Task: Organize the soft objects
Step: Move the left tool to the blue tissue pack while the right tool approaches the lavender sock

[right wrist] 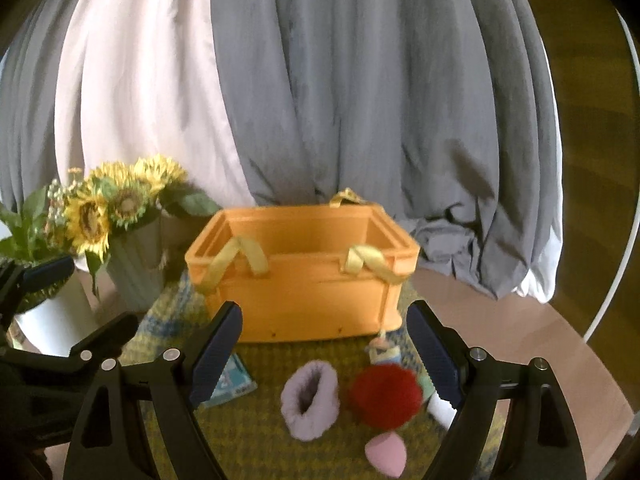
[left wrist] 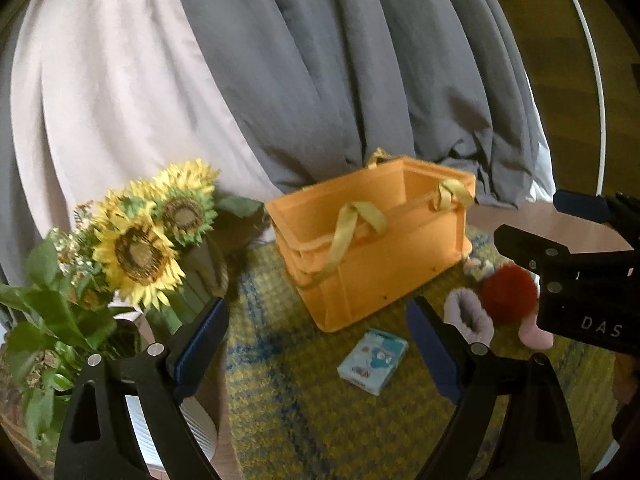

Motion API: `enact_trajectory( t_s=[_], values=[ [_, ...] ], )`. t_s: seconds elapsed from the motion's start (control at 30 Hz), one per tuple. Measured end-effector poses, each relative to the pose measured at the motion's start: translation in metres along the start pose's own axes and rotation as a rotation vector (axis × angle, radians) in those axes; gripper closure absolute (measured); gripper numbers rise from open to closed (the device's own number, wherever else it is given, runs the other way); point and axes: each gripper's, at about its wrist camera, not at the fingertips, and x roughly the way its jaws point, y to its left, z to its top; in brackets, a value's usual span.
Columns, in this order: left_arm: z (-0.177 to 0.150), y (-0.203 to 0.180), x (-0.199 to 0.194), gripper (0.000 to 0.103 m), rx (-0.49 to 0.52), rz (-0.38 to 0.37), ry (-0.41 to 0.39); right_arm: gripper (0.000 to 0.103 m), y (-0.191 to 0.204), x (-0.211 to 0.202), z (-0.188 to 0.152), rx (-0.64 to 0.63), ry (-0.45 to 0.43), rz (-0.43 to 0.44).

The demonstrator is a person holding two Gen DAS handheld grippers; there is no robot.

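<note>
An orange crate with yellow ribbon handles stands on a yellow-blue mat; it also shows in the right wrist view. In front of it lie a lilac fuzzy scrunchie, a red pom-pom, a pink sponge and a small doll figure. My right gripper is open, hovering just above these soft things. My left gripper is open and empty over the mat, left of the scrunchie and pom-pom. The right gripper's body shows at the right.
A light blue tissue packet lies on the mat near the crate. Sunflowers in a vase and a white plant pot stand at the left. Grey and white curtains hang behind. The round table's wooden edge curves at the right.
</note>
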Motion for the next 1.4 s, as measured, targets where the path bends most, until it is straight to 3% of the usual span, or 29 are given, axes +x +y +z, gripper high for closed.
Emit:
enact_trajectory(
  t_s=[0.67,1.23,1.4],
  values=[
    [-0.049,-0.010,0.057,0.012,0.115,-0.139,0.125,0.018,0.015,0.039,-0.054,0.017,0.174,-0.054],
    [-0.066,-0.021,0.119,0.012,0.163,-0.254,0.221,0.020,0.019,0.085,-0.082,0.027,0.291,-0.062],
    [-0.069,-0.022,0.129,0.013,0.154,-0.275,0.247,0.025,0.020,0.095,-0.087,0.033,0.316,-0.058]
  ],
)
